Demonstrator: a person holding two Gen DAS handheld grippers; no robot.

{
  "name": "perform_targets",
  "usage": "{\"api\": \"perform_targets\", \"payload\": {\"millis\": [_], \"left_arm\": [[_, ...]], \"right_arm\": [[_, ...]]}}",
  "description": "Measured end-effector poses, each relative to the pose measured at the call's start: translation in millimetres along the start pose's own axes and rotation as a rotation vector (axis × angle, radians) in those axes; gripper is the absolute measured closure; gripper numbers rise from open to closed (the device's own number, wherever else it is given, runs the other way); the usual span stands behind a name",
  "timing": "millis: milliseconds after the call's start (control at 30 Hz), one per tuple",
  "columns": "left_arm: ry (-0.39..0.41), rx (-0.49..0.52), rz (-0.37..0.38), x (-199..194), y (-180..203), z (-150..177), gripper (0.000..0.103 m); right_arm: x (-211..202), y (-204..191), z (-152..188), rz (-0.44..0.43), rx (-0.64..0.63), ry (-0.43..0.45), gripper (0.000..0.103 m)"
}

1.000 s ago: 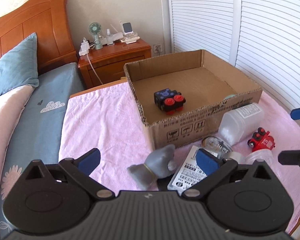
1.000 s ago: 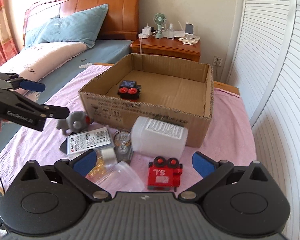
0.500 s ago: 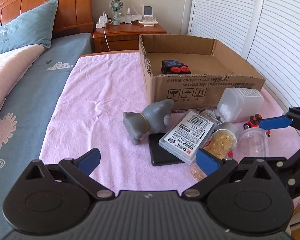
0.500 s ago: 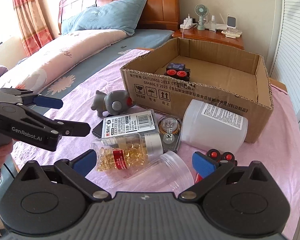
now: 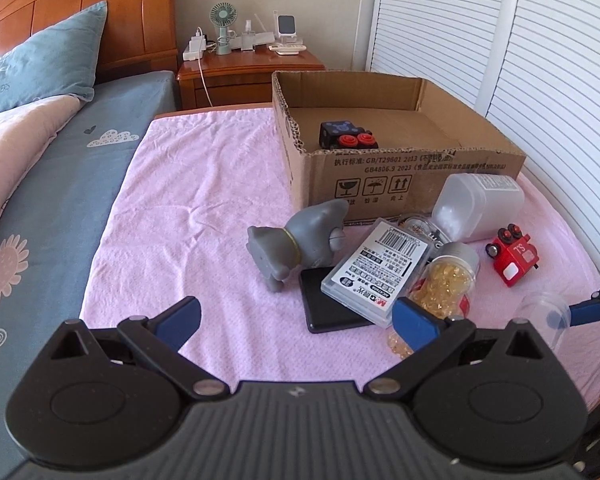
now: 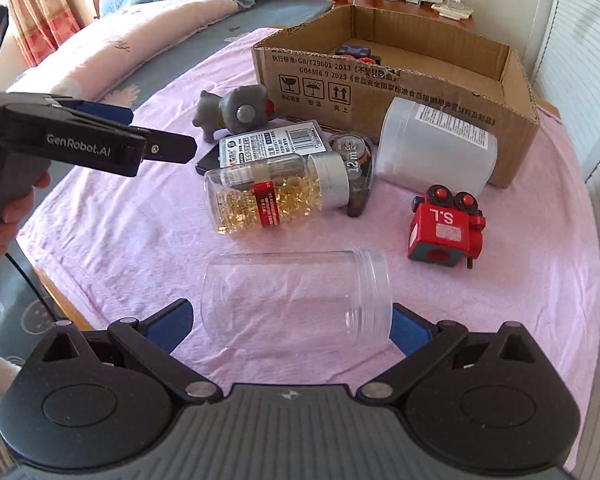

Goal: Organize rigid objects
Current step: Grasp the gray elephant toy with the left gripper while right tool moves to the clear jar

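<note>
Clear plastic jar [image 6: 296,300] lies on its side on the pink-covered surface [image 6: 520,280], directly ahead of the right gripper [image 6: 292,326], whose jaws are spread wide with the jar between them. Its long axis runs left to right, across the jaws. The left gripper [image 5: 296,320], also spread, is farther off, nearer the capsule bottle [image 5: 446,280].

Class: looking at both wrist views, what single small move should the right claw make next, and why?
Probably close the right claw on the empty clear jar. The jar lies on its side between the open fingers, which flank both its ends. The cardboard box behind holds only one toy so far.
</note>
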State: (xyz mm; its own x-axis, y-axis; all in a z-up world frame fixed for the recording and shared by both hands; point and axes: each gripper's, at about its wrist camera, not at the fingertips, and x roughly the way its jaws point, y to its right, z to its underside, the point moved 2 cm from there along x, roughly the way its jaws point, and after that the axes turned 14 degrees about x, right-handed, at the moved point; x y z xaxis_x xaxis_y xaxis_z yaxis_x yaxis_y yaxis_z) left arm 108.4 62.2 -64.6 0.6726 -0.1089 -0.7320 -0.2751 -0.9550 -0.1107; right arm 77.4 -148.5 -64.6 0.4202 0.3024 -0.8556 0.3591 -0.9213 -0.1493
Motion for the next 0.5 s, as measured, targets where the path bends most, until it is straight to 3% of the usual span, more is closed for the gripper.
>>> {"api": "perform_targets", "payload": {"millis": [167, 500], "left_arm": [[-0.005, -0.01, 0.013, 4, 0, -1, 0.002], [-0.005, -0.061, -0.01, 32, -4, -21, 0.002]], "right_arm": [[10, -6, 4, 0.132, -0.029, 0.059, 0.0], [16, 19, 10, 0.126, 0.003, 0.071, 0.0]]}}
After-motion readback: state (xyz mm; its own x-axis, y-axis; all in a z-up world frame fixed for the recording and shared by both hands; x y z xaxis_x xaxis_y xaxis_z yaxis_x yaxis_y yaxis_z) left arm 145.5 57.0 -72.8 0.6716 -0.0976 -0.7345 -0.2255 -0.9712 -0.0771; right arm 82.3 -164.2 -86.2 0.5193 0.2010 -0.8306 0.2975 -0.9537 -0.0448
